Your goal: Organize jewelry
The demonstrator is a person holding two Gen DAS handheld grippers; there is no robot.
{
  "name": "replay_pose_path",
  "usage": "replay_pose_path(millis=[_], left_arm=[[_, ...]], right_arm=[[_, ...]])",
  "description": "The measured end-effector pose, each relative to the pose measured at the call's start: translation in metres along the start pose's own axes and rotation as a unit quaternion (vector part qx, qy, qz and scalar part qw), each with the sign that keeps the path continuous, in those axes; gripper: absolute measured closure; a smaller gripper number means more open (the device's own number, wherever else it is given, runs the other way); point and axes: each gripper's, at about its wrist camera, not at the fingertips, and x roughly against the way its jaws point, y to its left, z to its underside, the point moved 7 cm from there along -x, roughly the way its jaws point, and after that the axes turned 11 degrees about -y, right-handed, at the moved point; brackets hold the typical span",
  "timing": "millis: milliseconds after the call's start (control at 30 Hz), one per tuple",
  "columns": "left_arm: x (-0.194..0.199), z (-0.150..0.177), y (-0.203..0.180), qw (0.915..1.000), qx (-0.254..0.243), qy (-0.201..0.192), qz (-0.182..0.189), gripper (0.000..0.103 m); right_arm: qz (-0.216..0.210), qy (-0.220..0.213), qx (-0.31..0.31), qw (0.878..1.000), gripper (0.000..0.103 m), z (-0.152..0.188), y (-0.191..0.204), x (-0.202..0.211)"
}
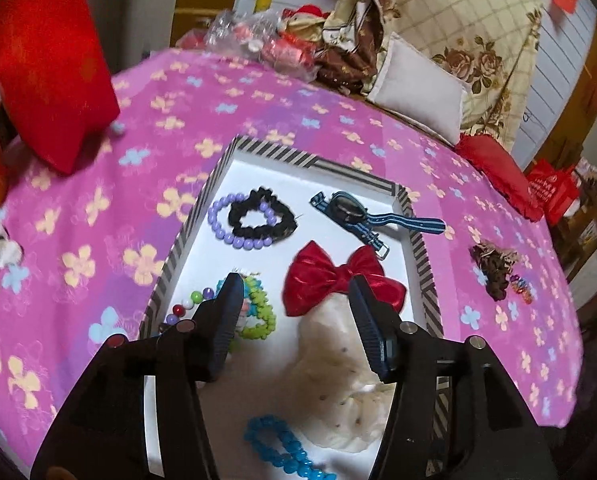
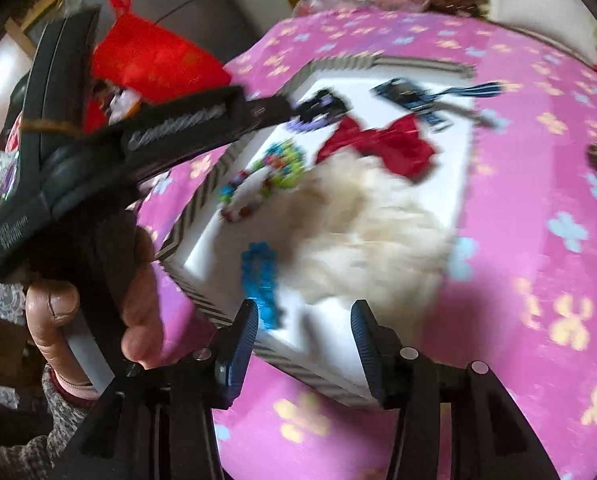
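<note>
Pink flowered tablecloth [image 1: 258, 92], striped-rim white tray [image 1: 418, 248] nearly filled.
Your left gripper [image 1: 296, 300] and right gripper [image 2: 304, 320] hover spread, empty; next, reach for the brown hair tie cluster [image 1: 496, 270] outside the tray.

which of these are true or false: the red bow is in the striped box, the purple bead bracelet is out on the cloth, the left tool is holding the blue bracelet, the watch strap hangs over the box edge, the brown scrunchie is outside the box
1. The red bow lies in the striped box. True.
2. The purple bead bracelet lies out on the pink cloth. False: it is inside the box, overlapping the black scrunchie.
3. The left tool holds the blue bracelet. False: its jaws are open and empty, above the box.
4. The watch has a strap reaching over the box's right edge. True.
5. The brown scrunchie lies outside the box. True.
</note>
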Motion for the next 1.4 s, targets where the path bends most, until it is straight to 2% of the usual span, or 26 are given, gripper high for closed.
replay_pose_path(millis=[100, 167, 233, 300, 400, 467, 533, 700, 767, 800, 867, 967, 1067, 1200, 1267, 1300, 1333, 1400], left_arm=[[0.009, 0.0, -0.015, 0.9999, -0.007, -0.009, 0.005, 0.049], [0.019, 0.002, -0.032, 0.9995, -0.006, -0.014, 0.028, 0.049], [0.027, 0.005, -0.052, 0.9984, -0.012, -0.015, 0.054, 0.048], [0.034, 0.01, -0.072, 0.997, -0.021, -0.018, 0.072, 0.048], [0.039, 0.019, -0.097, 0.9947, -0.035, -0.017, 0.095, 0.048], [0.038, 0.025, -0.109, 0.9933, -0.042, -0.014, 0.107, 0.048], [0.034, 0.032, -0.118, 0.9922, -0.052, -0.009, 0.113, 0.048], [0.02, 0.044, -0.125, 0.9915, -0.064, 0.009, 0.113, 0.048], [0.015, 0.048, -0.124, 0.9916, -0.065, 0.014, 0.111, 0.048], [0.013, 0.049, -0.124, 0.9916, -0.065, 0.017, 0.11, 0.048], [0.01, 0.051, -0.123, 0.9919, -0.066, 0.021, 0.107, 0.048], [0.009, 0.052, -0.123, 0.9918, -0.065, 0.023, 0.107, 0.048], [0.009, 0.052, -0.125, 0.9918, -0.068, 0.023, 0.106, 0.048], [0.009, 0.057, -0.131, 0.9912, -0.079, 0.024, 0.103, 0.048], [0.008, 0.062, -0.136, 0.9903, -0.086, 0.03, 0.105, 0.048], [0.008, 0.064, -0.138, 0.99, -0.088, 0.033, 0.105, 0.048], [0.007, 0.068, -0.141, 0.9894, -0.088, 0.039, 0.108, 0.048], [0.006, 0.076, -0.149, 0.9881, -0.084, 0.056, 0.116, 0.048]], right_arm=[[0.021, -0.022, -0.019, 0.999, 0.056, -0.002, -0.03, 0.024], [0.067, -0.04, -0.028, 0.997, 0.056, -0.004, -0.062, 0.043], [0.094, -0.052, -0.048, 0.993, 0.056, -0.006, -0.09, 0.058], [0.136, -0.067, -0.073, 0.986, 0.056, -0.011, -0.127, 0.073], [0.213, -0.089, -0.071, 0.97, 0.056, -0.033, -0.178, 0.089], [0.252, -0.095, -0.068, 0.961, 0.056, -0.051, -0.21, 0.091], [0.272, -0.096, -0.075, 0.955, 0.056, -0.067, -0.234, 0.09], [0.285, -0.082, -0.086, 0.951, 0.056, -0.099, -0.266, 0.056], [0.29, -0.073, -0.089, 0.95, 0.062, -0.102, -0.273, 0.042], [0.287, -0.064, -0.095, 0.951, 0.071, -0.096, -0.276, 0.041], [0.285, -0.065, -0.1, 0.951, 0.076, -0.093, -0.277, 0.04], [0.263, -0.056, -0.106, 0.957, 0.08, -0.075, -0.269, 0.05], [0.242, -0.044, -0.106, 0.964, 0.08, -0.039, -0.259, 0.07], [0.233, -0.038, -0.104, 0.966, 0.08, 0.007, -0.248, 0.1], [0.217, -0.04, -0.105, 0.97, 0.072, 0.029, -0.242, 0.114], [0.212, -0.041, -0.107, 0.971, 0.06, 0.034, -0.241, 0.119], [0.206, -0.044, -0.11, 0.971, 0.053, 0.042, -0.241, 0.126], [0.202, -0.056, -0.115, 0.971, 0.053, 0.047, -0.241, 0.137]])
